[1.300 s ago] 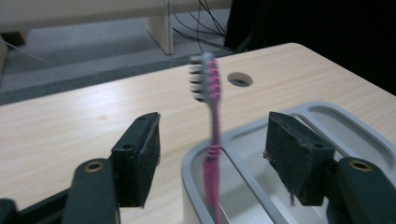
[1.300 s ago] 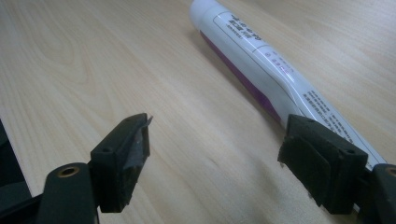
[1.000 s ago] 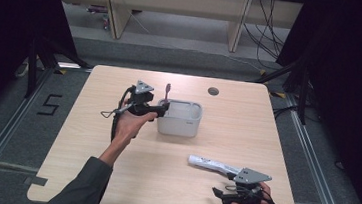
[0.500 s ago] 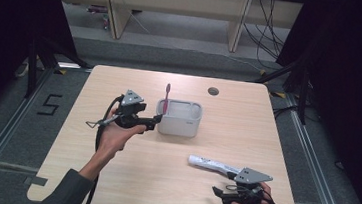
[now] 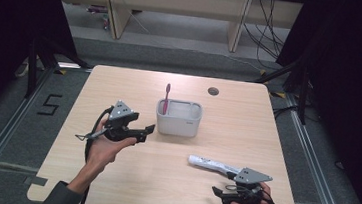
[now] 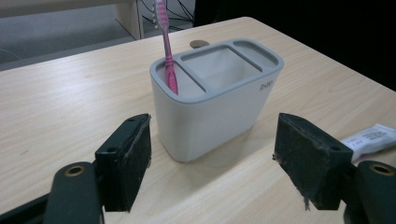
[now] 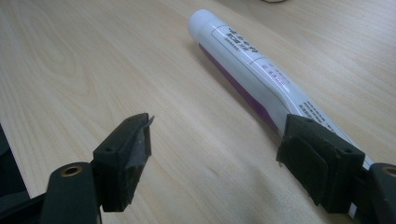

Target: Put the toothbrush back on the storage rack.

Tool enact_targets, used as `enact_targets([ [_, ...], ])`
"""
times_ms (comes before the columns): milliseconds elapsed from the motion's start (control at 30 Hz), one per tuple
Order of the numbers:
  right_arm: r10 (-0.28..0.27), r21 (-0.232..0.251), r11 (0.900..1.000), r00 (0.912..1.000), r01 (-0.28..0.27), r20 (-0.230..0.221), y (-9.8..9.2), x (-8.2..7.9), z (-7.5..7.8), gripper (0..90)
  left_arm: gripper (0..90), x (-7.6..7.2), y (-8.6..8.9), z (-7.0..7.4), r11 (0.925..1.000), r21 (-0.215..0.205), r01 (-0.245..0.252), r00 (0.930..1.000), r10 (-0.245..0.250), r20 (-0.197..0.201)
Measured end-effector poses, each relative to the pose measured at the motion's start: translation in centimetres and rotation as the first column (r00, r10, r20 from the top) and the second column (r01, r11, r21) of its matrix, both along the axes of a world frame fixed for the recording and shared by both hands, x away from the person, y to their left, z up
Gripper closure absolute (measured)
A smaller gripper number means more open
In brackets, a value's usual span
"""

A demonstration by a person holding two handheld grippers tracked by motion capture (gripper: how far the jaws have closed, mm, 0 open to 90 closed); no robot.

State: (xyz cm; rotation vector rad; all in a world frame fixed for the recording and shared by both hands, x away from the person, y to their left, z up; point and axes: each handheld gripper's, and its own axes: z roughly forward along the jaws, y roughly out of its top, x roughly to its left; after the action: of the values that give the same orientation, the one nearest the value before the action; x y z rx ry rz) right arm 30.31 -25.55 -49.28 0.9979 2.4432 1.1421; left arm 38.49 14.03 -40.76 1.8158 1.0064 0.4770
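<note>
Left gripper (image 5: 149,129), jaws wide and empty, hovers just left of the grey holder (image 5: 178,118) at the worktop's middle; the pink toothbrush (image 5: 166,98) already stands in its left compartment. It has drawn back from the holder since the earlier frame. Toothpaste tube (image 5: 211,163) lies unplaced toward the near right corner, beside the open, empty right gripper (image 5: 216,191).

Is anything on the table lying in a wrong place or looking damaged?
Only the toothpaste tube lies flat on the table, apart from the holder where the pink toothbrush stands upright. Nothing looks spilled or broken.
</note>
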Motion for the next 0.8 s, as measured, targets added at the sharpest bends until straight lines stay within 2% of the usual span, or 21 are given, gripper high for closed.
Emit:
enact_targets([
  [167, 0.002, 0.001, 1.0, 1.0, -0.002, 0.005, 0.0, 0.1, 0.0, 25.3, 26.5, -0.5, 0.6, -1.2, 1.0, -0.006, 0.004, 0.9999, -0.004, -0.011],
  [200, -0.013, 0.009, 1.0, 0.9999, 0.013, -0.009, 0.2, -0.1, 0.0, 25.3, 26.3, -0.6, 0.7, -1.4, 1.0, -0.009, -0.001, 0.9999, 0.001, -0.016],
  [233, 0.0, 0.004, 1.0, 1.0, 0.0, 0.005, 0.1, 0.0, 0.0, 25.3, 26.0, -0.8, 1.1, -2.0, 0.9999, -0.013, 0.001, 0.9998, -0.001, -0.02],
  [333, 0.007, 0.003, 1.0, 0.9999, -0.007, 0.011, 0.1, 0.1, -0.1, 25.3, 25.6, -1.2, 1.5, -2.5, 0.9999, -0.017, 0.0, 0.9997, 0.0, -0.024],
  [467, 0.018, 0.02, 1.0, 0.9998, -0.018, -0.005, 0.3, 0.2, -0.1, 25.3, 24.6, -1.7, 2.2, -3.5, 0.9999, -0.014, 0.0, 0.9995, 0.0, -0.032],
  [533, 0.018, 0.022, 1.0, 0.9998, -0.018, -0.008, 0.4, 0.2, 0.0, 25.3, 24.4, -1.9, 2.4, -3.9, 1.0, -0.005, -0.003, 0.9993, 0.003, -0.036],
  [633, 0.0, 0.014, 1.0, 1.0, 0.0, 0.008, 0.4, 0.1, 0.1, 25.3, 23.9, -2.5, 2.7, -4.4, 0.9998, -0.018, 0.002, 0.9987, -0.003, -0.052],
  [800, 0.006, 0.017, 1.0, 0.9999, -0.006, 0.011, 0.4, 0.2, 0.1, 25.3, 22.4, -3.0, 2.8, -4.7, 0.9997, -0.023, 0.009, 0.9988, -0.01, -0.047],
])
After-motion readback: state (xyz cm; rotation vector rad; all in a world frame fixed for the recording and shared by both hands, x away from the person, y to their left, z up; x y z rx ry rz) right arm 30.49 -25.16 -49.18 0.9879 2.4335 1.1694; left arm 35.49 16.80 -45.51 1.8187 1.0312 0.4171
